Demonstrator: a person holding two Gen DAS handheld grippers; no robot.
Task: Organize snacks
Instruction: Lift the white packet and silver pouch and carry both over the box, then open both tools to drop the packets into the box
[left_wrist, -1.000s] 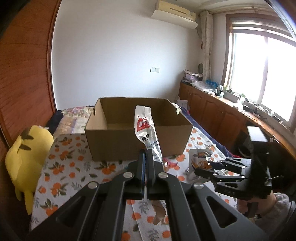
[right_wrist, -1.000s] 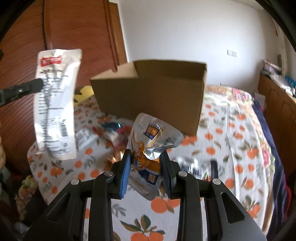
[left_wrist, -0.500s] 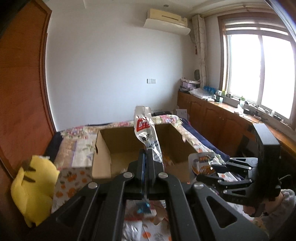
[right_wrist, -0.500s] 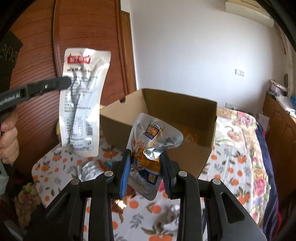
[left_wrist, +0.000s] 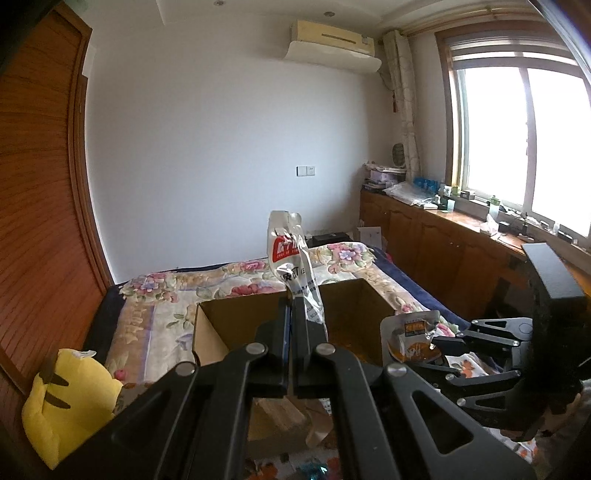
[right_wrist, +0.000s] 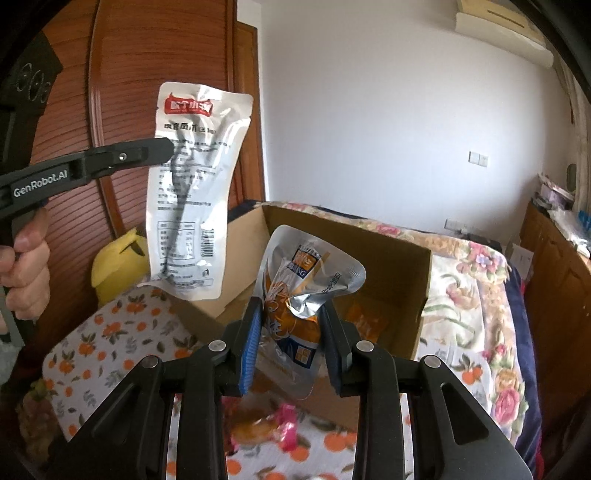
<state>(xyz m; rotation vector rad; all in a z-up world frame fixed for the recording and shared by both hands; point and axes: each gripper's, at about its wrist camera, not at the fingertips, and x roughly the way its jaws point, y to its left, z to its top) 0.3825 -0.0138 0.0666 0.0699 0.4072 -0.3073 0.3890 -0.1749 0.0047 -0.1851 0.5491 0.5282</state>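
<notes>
Now the left gripper (left_wrist: 290, 314) pinches a silver red-labelled snack pouch (right_wrist: 195, 184), the right gripper (right_wrist: 290, 332) clamps an orange foil snack pouch (right_wrist: 303, 291); both hang above the open cardboard box (right_wrist: 399, 251) ahead.

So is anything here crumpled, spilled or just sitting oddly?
Nothing is spilled. The orange and silver pouch in the right gripper is creased and buckled where the jaws squeeze it. The long silver packet hangs from the left gripper, pinched partway down one edge. A few snacks lie loose before the cardboard box.
</notes>
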